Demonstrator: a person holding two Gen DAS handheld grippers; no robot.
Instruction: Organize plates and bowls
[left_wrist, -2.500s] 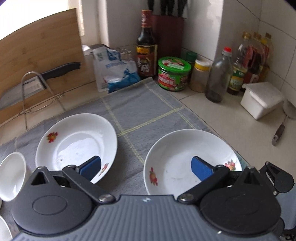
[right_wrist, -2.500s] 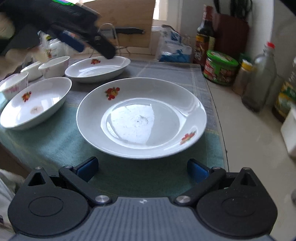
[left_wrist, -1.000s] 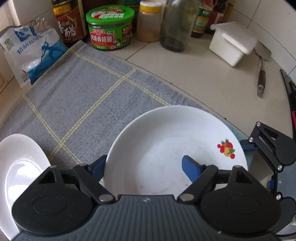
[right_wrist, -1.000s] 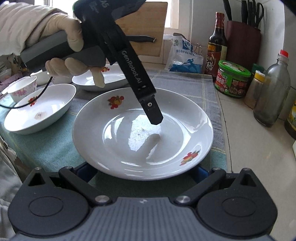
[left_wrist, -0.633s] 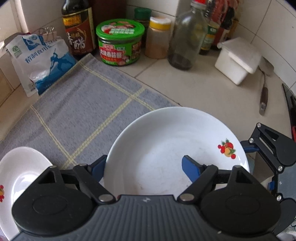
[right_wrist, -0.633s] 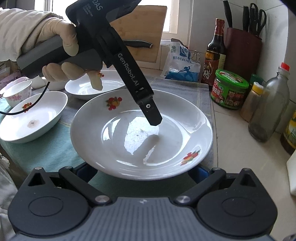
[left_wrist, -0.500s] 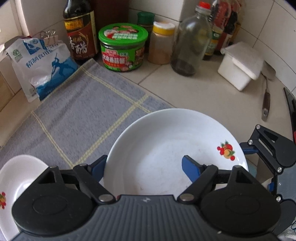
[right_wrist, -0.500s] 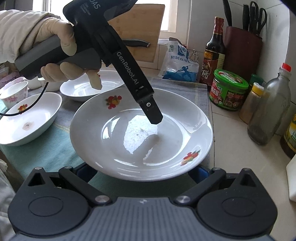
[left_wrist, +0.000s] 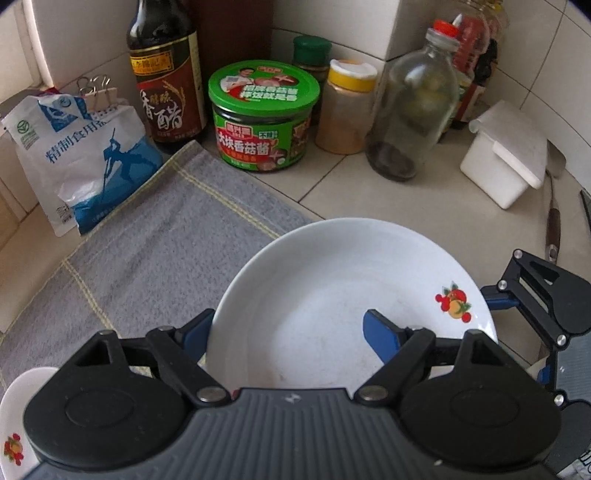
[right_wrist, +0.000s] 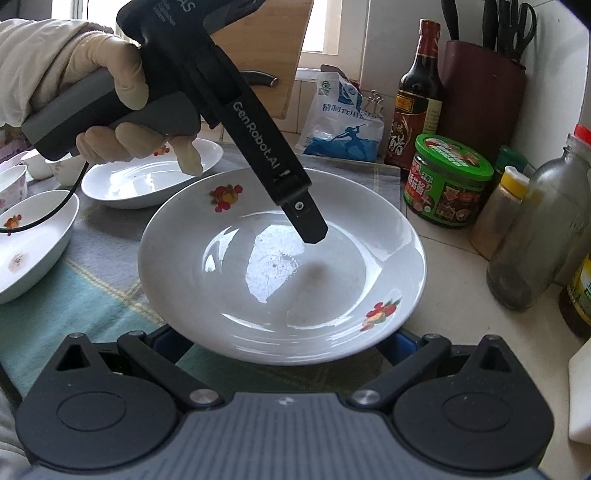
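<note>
A white plate (left_wrist: 332, 288) with fruit prints hangs just above the grey cloth's (left_wrist: 147, 240) right edge. My left gripper (left_wrist: 288, 332) is shut on the plate, one finger outside the left rim and the other inside the well. In the right wrist view that inner finger (right_wrist: 308, 225) touches the plate (right_wrist: 280, 280), and a gloved hand (right_wrist: 122, 92) holds the tool. My right gripper (right_wrist: 288, 343) is open, both fingers tucked under the near rim. Another plate (right_wrist: 147, 177), a shallow dish (right_wrist: 29, 243) and a small bowl (right_wrist: 11, 184) rest on the cloth to the left.
Along the tiled wall stand a salt bag (left_wrist: 81, 158), a vinegar bottle (left_wrist: 166, 74), a green-lidded jar (left_wrist: 262, 114), a spice jar (left_wrist: 347, 107), a glass bottle (left_wrist: 413, 103) and a white box (left_wrist: 506, 155). A knife block (right_wrist: 480, 96) fills the corner. Bare counter (left_wrist: 406, 199) lies right of the cloth.
Both grippers have carried the plate to the right, toward the jars and bare counter. The other dishes and the cloth have slid off to the left. Neither gripper's spread changed.
</note>
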